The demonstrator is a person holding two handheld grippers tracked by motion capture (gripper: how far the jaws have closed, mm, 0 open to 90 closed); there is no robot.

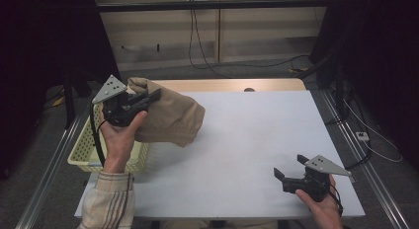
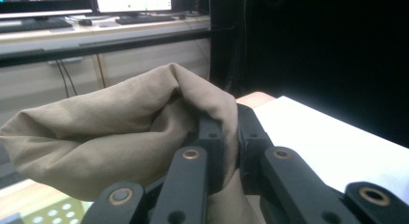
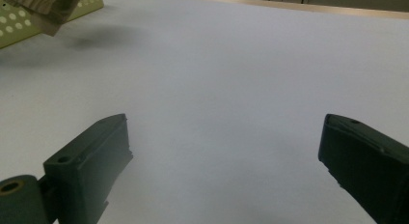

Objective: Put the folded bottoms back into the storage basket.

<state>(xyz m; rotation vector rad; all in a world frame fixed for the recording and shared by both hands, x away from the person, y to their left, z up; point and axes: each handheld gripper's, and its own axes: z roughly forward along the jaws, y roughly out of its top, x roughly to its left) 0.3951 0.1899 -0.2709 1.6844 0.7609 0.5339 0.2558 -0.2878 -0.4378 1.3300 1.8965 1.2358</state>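
Bare tabletop (image 1: 237,140) beyond lifted cloth (image 1: 170,118)

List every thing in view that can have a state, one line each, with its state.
Left gripper: shut on the tan cloth, held up.
Tan cloth: bunched, lifted, hanging beside the basket.
Right gripper: open, nothing between its fingers, low over the table.
Basket: upright at the table's left edge.

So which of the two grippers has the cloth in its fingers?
The left gripper, raised over the yellow basket, is shut on the tan cloth. The right gripper sits open and empty near the table's front edge.
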